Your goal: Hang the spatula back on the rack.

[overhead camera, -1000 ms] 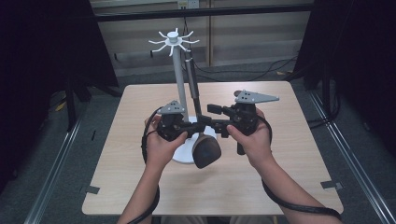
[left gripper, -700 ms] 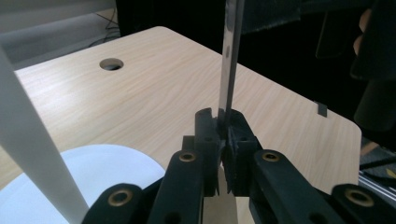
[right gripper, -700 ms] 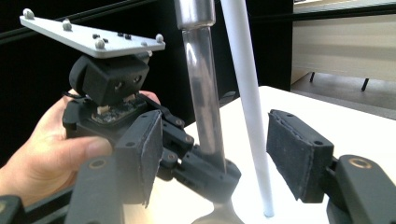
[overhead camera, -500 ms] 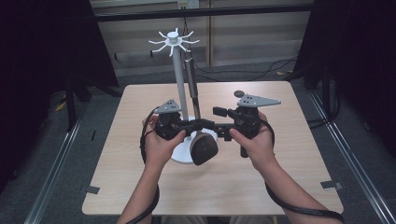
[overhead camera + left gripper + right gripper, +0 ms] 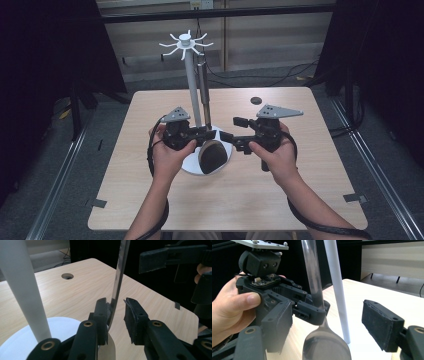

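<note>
Table centre, high view: a white stand [image 5: 189,80] with a round base [image 5: 192,165] and a ring of hooks [image 5: 185,42] on top. A large metal spoon [image 5: 203,85] hangs beside the pole, bowl [image 5: 212,156] down at the base, handle running up toward 12 o'clock to the hooks.

Left gripper [image 5: 202,134] comes in from 9 o'clock at the spoon's neck. In the left gripper view its jaws stand part open around the handle [image 5: 119,277]: one pad touches or nearly touches the metal, the other is clear of it with a gap showing. No firm hold yet.

Right gripper [image 5: 227,137] comes in from 3 o'clock, just above the bowl. In the right gripper view its jaws are spread wide, one either side of the bowl [image 5: 327,345], touching nothing. The left gripper [image 5: 312,308] sits just beyond the spoon there.

A small dark disc [image 5: 256,100] lies on the table [image 5: 300,200] toward 1 o'clock, well apart from the work.

Judgement: the step in hand is taking hold of the spoon low on its handle, probably to lift it off its hook. The next move calls for closing the left jaws squarely on the thin handle, then raising it straight up along the pole so the top clears the hook. The right jaws should steady the bowl against swinging.
</note>
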`<action>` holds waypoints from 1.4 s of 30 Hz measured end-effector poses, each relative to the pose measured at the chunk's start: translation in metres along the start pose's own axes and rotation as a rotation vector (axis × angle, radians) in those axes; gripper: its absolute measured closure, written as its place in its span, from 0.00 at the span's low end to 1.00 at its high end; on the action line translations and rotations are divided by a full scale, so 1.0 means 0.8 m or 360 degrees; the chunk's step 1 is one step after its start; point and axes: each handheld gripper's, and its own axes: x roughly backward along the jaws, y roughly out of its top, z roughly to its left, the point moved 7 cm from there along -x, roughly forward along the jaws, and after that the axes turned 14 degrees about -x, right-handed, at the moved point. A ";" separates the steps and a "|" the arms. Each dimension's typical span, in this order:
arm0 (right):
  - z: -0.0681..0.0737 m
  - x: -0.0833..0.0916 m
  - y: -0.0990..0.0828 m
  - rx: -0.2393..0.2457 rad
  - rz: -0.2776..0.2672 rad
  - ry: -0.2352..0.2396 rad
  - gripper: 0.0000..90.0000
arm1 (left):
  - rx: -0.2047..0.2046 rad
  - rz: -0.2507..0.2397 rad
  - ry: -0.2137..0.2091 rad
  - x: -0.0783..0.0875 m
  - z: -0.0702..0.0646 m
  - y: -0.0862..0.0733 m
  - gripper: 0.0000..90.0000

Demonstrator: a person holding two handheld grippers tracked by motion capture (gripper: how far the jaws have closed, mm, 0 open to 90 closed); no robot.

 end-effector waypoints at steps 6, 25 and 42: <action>-0.007 0.004 -0.005 -0.0007 0.0009 -0.0026 0.26 | 0.0013 -0.0005 0.0028 0.001 0.004 -0.002 0.76; -0.022 0.019 -0.017 -0.0007 0.0036 -0.0077 0.25 | 0.0051 -0.0008 0.0045 -0.002 0.005 -0.010 0.57; -0.034 0.034 -0.029 -0.0002 0.0059 -0.0112 0.24 | 0.0068 -0.0012 0.0024 0.002 -0.002 -0.021 0.38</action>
